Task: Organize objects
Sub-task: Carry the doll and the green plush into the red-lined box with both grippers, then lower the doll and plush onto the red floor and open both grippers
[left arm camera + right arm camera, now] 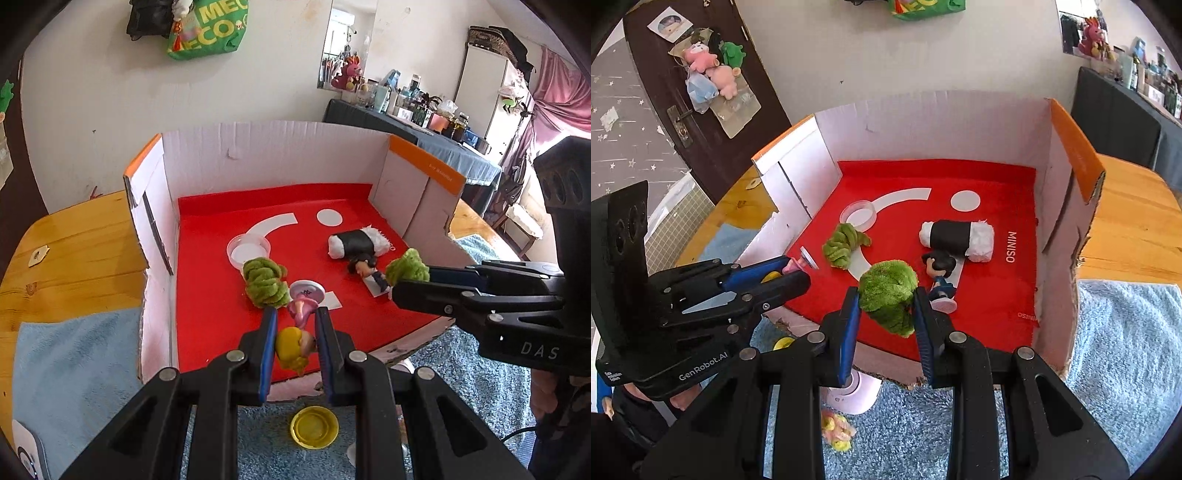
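A blonde doll is gripped head-first between the blue pads of the left claw at the open front edge of the cardboard box, with a green plush bundle lying just ahead on the left. A second green plush is clamped in the right claw; directly past it a dark-haired figurine and a black-banded white roll are found on the red lining, and a clear lid farther ahead-left. A yellow cap is seen on the blue towel beneath the left claw.
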A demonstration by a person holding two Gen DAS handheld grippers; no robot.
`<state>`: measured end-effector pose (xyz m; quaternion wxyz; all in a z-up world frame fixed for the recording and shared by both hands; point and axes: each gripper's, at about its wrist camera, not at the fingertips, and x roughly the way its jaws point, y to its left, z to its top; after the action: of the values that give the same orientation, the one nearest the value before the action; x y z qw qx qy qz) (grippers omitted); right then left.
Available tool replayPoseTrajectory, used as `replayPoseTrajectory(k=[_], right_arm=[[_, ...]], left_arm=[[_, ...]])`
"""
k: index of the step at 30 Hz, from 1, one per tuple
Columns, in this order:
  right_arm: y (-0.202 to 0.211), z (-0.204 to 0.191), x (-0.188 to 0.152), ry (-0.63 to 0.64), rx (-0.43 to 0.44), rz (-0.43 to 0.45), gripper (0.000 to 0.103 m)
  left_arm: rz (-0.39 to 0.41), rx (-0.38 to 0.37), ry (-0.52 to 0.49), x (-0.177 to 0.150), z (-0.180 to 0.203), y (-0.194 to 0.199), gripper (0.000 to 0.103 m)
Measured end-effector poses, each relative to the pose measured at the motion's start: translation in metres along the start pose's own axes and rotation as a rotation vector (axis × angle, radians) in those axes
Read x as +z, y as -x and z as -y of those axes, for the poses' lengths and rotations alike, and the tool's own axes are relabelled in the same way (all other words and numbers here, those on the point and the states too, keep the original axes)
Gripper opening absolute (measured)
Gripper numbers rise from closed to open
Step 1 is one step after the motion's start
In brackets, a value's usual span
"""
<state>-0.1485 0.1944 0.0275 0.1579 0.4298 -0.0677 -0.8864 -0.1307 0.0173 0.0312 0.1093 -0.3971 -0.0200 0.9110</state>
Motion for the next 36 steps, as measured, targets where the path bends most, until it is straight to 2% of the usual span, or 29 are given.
replayPoseTrajectory(k=[17,36], right_arm=[[-0.039,0.004,0.007,0.001,0.010,-0.086,0.027],[-0.041,0.027,0.006,-0.032,-0.086,-0.094,0.027]], left_arm=[[-0.076,0.004,0.004,-0.002,-0.013,-0.026,0.021],[-0.094,0.011,0.021,0.007,-0.021,-0.044,0.021]])
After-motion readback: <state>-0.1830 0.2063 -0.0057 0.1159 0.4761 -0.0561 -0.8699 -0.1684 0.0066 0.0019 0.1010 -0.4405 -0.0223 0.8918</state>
